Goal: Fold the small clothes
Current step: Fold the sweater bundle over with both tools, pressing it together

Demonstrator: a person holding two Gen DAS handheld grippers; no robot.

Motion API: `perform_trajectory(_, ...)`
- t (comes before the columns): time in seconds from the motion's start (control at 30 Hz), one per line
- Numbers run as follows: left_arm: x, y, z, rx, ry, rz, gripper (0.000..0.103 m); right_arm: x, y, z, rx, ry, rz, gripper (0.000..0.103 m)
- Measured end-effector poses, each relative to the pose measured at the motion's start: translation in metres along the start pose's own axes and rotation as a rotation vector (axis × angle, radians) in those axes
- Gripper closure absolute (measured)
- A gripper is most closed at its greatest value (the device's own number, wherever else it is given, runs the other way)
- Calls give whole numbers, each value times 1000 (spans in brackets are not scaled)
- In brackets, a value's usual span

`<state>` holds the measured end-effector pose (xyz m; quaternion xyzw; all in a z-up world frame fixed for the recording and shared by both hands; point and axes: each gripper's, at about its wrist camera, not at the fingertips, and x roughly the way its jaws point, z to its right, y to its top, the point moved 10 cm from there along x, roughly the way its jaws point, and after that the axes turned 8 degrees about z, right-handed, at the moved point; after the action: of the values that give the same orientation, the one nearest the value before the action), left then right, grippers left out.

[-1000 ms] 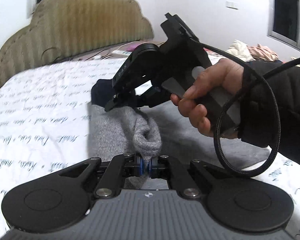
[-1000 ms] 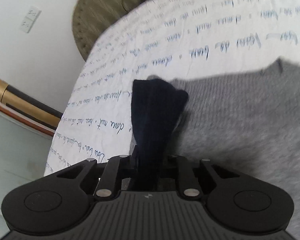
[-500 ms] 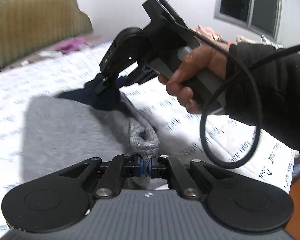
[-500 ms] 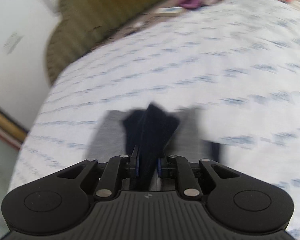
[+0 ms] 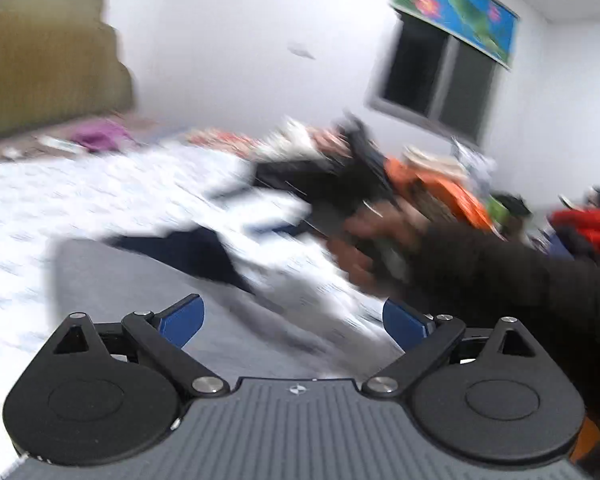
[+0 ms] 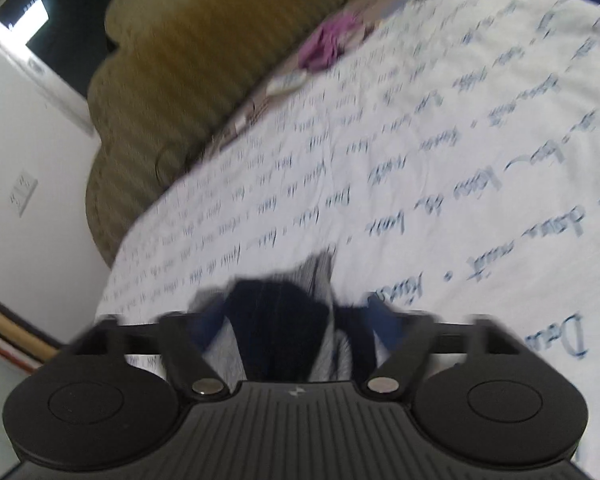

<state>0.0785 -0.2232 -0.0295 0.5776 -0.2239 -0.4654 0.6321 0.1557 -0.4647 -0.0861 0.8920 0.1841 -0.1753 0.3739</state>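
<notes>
A small grey knit garment (image 5: pixel 112 280) with a dark navy part (image 5: pixel 204 252) lies on the white printed bedsheet (image 5: pixel 60 196). My left gripper (image 5: pixel 294 322) is open and empty just above the grey fabric, blue pads wide apart. The right gripper (image 5: pixel 260 188) shows blurred in the left wrist view, held by a hand above the sheet. In the right wrist view my right gripper (image 6: pixel 296 320) is open, with the navy part (image 6: pixel 276 312) and grey fabric (image 6: pixel 320 276) lying loose between the spread fingers.
An olive padded headboard (image 6: pixel 180 72) stands at the bed's far end, a purple cloth (image 6: pixel 324 44) near it. A pile of orange, red and other clothes (image 5: pixel 460 196) lies at the right side by the window (image 5: pixel 440 84).
Both grippers have opened and let go of the garment, which now lies on the bed. Both have swung away fast; the views are blurred.
</notes>
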Motion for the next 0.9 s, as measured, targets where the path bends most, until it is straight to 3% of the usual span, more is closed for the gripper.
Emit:
perform_trajectory(0.07, 6, 10, -53, -71, 115, 4, 6, 6, -4, 5, -15, -13, -28, 18)
perform_trajectory(0.13, 23, 10, -116, -275, 224, -22, 12, 19, -18, 11, -22, -30, -83, 18)
perform_trajectory(0.17, 35, 5, -148, -422, 258, -46, 16, 27, -25, 14, -14, -31, -110, 18)
perform_trajectory(0.23, 62, -9, -195, -680, 250, -93, 24, 41, -41, 17, 13, -21, -161, 18)
perform_trajectory(0.3, 84, -23, -224, -787, 281, -142, 31, 49, -50, 16, 24, -11, -171, 17)
perform_trajectory(0.43, 119, -34, -223, -754, 248, -214, 34, 54, -53, 8, 14, 31, -165, 18)
perform_trajectory(0.47, 124, -36, -206, -721, 233, -223, 38, 54, -54, 7, -12, 30, -165, 32)
perform_trajectory(0.53, 131, -39, -184, -645, 240, -249, 70, 54, -58, 5, -73, -3, -173, 57)
perform_trajectory(0.6, 126, -44, -179, -580, 272, -270, 81, 52, -59, 4, -72, -1, -166, 63)
perform_trajectory(0.67, 119, -41, -172, -551, 289, -267, 83, 48, -58, -4, -80, -1, -149, 67)
perform_trajectory(0.8, 76, -6, -173, -515, 276, -235, 84, 41, -52, -39, -83, 71, -113, 69)
perform_trajectory(0.9, 53, 21, -197, -462, 336, -206, 84, 54, -50, -71, -69, 131, -112, 69)
